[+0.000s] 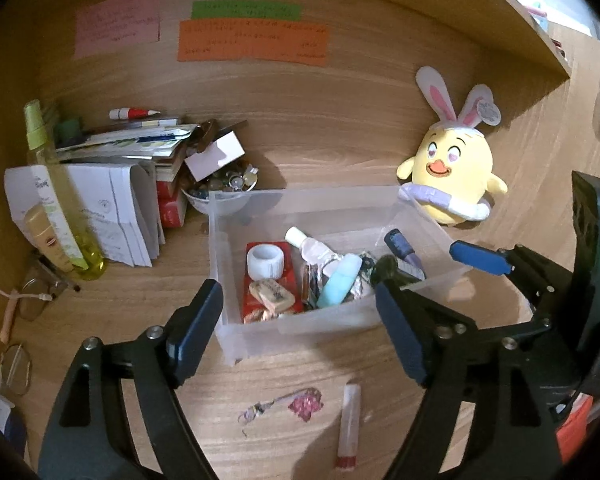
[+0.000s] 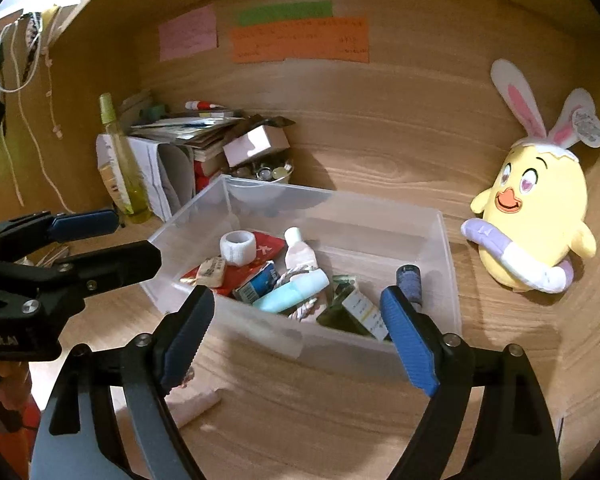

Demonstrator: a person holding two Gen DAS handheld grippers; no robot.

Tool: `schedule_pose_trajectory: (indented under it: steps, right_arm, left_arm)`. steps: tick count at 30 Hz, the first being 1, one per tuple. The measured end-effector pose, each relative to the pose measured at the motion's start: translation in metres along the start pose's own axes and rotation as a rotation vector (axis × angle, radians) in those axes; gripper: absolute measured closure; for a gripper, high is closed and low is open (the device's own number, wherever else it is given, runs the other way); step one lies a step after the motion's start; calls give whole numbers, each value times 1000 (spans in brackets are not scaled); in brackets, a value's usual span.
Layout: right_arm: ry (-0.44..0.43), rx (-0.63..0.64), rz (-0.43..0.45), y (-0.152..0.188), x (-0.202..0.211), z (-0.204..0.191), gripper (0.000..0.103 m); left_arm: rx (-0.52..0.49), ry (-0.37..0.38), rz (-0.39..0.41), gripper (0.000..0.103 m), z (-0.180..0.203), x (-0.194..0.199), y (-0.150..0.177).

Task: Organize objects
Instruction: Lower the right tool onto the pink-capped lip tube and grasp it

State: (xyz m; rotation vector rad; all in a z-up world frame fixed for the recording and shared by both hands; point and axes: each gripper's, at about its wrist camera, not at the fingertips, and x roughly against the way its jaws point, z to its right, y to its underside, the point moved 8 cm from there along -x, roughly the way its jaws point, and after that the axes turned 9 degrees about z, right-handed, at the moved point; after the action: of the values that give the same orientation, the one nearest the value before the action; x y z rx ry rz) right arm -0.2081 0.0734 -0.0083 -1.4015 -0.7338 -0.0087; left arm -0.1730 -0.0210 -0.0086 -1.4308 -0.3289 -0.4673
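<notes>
Two grippers, both mine, both wide open, nothing held. Left gripper [image 1: 298, 330] hangs over the near-left corner of the clear plastic bin [image 1: 260, 332]; its pads sit apart from the wall as far as I can tell, nothing pressed between them. Right gripper [image 2: 298, 334] hangs at the bin's near wall on the right side, pads spread, no contact that I can make out.

Bin sits on the wooden desk [image 1: 300, 380], filled with small stuff: white tape roll [image 1: 267, 261] on a red packet [image 1: 272, 280], eraser [image 1: 272, 297] just in front of it, light-blue tube [image 1: 340, 280], white small bottle [image 1: 306, 242], dark bottle [image 2: 350, 308] at the right end beside a purple-grey cylinder [image 2: 409, 284].

Outside the bin, on the desk near me: white stick with red cap [image 1: 349, 426] and a pink charm on a cord [image 1: 300, 402], both loose. Yellow chick plush [image 1: 452, 168] stands right of the bin. Stack of papers and books [image 1: 132, 160] and yellow spray bottle [image 1: 56, 192] far left.
</notes>
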Motion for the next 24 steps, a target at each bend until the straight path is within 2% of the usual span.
schedule_pose_trajectory:
  steps: [10,18,24]
  right_arm:
    - [-23,-17,-37,28,15,-15,19]
    - [-69,-55,-140,67,2,-33,19]
    - [-95,-14,-197,87,-9,-57,19]
  left_arm:
    - [-6,-42,-27,18,-14,20,32]
    - [2,-74,-123,18,-31,13,76]
    - [7,-106,-166,18,-46,14,100]
